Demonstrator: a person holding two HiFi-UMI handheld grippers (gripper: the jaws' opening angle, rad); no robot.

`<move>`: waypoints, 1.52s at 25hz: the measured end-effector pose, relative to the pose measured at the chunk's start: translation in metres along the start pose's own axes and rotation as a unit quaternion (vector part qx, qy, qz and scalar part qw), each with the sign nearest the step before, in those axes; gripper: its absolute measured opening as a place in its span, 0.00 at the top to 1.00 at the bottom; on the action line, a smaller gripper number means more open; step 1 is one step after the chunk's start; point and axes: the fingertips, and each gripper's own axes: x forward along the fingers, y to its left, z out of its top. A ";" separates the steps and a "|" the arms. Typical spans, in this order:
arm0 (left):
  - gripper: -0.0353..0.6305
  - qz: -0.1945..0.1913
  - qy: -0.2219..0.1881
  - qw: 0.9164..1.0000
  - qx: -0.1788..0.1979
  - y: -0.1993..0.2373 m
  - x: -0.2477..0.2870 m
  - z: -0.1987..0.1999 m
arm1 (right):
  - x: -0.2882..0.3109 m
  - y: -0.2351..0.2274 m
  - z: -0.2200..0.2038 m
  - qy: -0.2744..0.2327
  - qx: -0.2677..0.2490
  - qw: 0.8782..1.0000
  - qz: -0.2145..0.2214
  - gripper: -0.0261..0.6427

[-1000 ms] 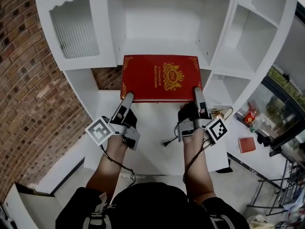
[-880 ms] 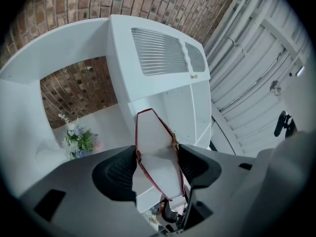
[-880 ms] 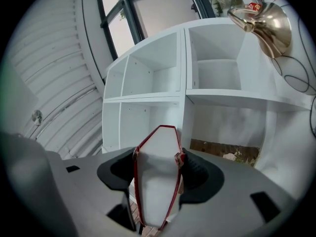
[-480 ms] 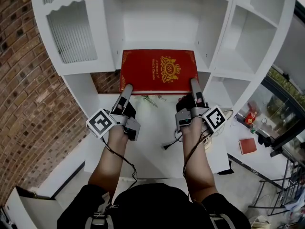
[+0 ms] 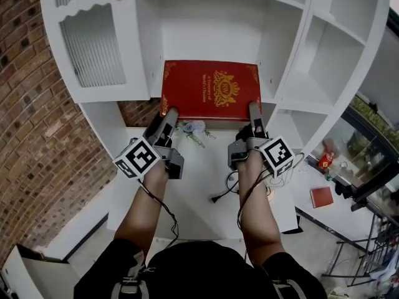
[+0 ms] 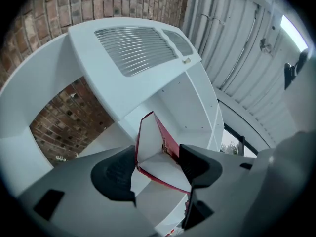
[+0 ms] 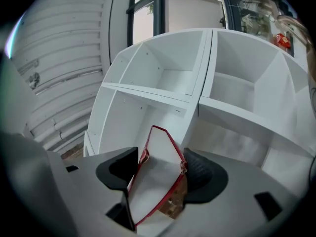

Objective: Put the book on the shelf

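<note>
A red book (image 5: 211, 92) with a gold crest lies cover up, its far part inside the middle compartment (image 5: 206, 36) of the white shelf unit. Its near edge juts out over the shelf's front. My left gripper (image 5: 168, 114) is shut on the near left corner. The left gripper view shows the red book (image 6: 153, 157) filling the gap of the left gripper (image 6: 158, 169). My right gripper (image 5: 254, 108) has the near right corner; its jaws are opening. In the right gripper view the red book (image 7: 158, 181) sits between the pads of the right gripper (image 7: 160, 169), touching both.
A ribbed-glass door (image 5: 93, 42) closes the compartment to the left, beside a brick wall (image 5: 31, 104). Open side compartments (image 5: 312, 73) lie to the right. Below the book, a white counter (image 5: 199, 173) carries a flower sprig (image 5: 193, 128) and a black cable (image 5: 221, 195).
Both grippers have pushed the book forward, deeper into the middle compartment. The flower sprig on the counter beneath has come into view.
</note>
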 end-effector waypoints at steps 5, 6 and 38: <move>0.51 0.006 0.001 0.998 0.067 -0.002 0.013 0.003 | 0.011 0.003 0.013 -0.019 -0.100 0.995 -0.020 0.50; 0.51 0.009 0.002 0.997 0.082 -0.002 0.015 0.004 | 0.012 0.004 0.016 -0.024 -0.130 0.991 -0.027 0.50; 0.65 0.073 0.001 0.971 0.230 -0.014 0.082 0.037 | 0.093 0.027 0.038 0.069 -0.420 0.896 -0.126 0.77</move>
